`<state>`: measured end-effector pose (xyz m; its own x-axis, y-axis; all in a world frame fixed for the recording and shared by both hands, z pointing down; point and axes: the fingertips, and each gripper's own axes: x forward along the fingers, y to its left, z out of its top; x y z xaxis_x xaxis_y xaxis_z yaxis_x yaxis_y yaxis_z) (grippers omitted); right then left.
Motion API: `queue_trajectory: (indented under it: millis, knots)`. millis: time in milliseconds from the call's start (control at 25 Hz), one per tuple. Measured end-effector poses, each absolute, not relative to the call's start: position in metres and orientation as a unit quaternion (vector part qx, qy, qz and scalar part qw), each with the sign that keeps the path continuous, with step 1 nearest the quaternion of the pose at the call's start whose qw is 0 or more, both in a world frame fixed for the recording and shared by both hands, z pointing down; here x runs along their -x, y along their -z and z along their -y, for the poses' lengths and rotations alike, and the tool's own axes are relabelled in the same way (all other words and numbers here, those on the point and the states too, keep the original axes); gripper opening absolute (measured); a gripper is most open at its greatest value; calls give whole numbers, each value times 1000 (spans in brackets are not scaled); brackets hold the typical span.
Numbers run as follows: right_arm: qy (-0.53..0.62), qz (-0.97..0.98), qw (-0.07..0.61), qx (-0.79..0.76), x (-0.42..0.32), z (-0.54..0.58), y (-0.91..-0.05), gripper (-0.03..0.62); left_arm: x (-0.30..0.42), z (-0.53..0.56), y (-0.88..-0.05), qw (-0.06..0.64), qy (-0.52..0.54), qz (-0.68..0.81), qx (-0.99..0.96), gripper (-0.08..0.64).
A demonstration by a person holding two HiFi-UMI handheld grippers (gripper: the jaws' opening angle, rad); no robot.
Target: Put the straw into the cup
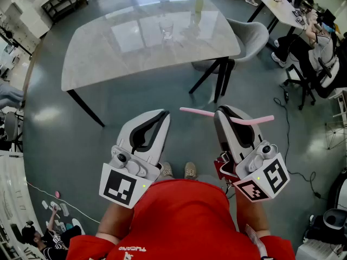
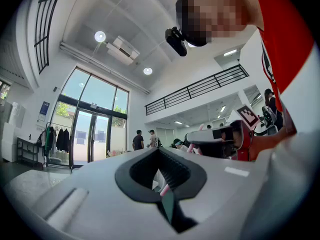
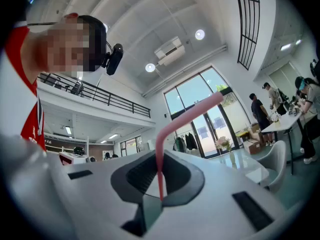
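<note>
Approach stage, straw in hand. The right gripper (image 1: 226,112) has its jaws closed on the pink straw (image 1: 198,112), which lies crosswise with its ends toward 9 and 3 o'clock. The left gripper (image 1: 161,114) has its jaws together on nothing. The cup (image 1: 166,28) stands on the table (image 1: 108,53) at 12 o'clock, well apart from both grippers.

Likely hazards: the straw is thin and pinched at a single spot, so it may swivel or slip as it is turned upright. A crosswise or tilted entry could catch the rim and tip the light cup.

Only the head view shows the cup and the straw's full lie. Only the right gripper view shows the pinch itself — the straw (image 3: 172,126) rises from the pads, then bends toward 2 o'clock. The left gripper view confirms that the jaws there hold nothing.
</note>
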<state>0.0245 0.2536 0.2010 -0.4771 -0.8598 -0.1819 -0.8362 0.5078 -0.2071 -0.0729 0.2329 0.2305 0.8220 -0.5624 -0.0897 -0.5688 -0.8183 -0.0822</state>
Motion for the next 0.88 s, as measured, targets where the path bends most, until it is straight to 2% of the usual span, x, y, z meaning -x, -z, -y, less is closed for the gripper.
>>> queue_trajectory:
  millis: [880]
  knots:
    - [57,-862,144,483,-45,-238,-204,21,63,-225,-237,52,-19,-323,945,6]
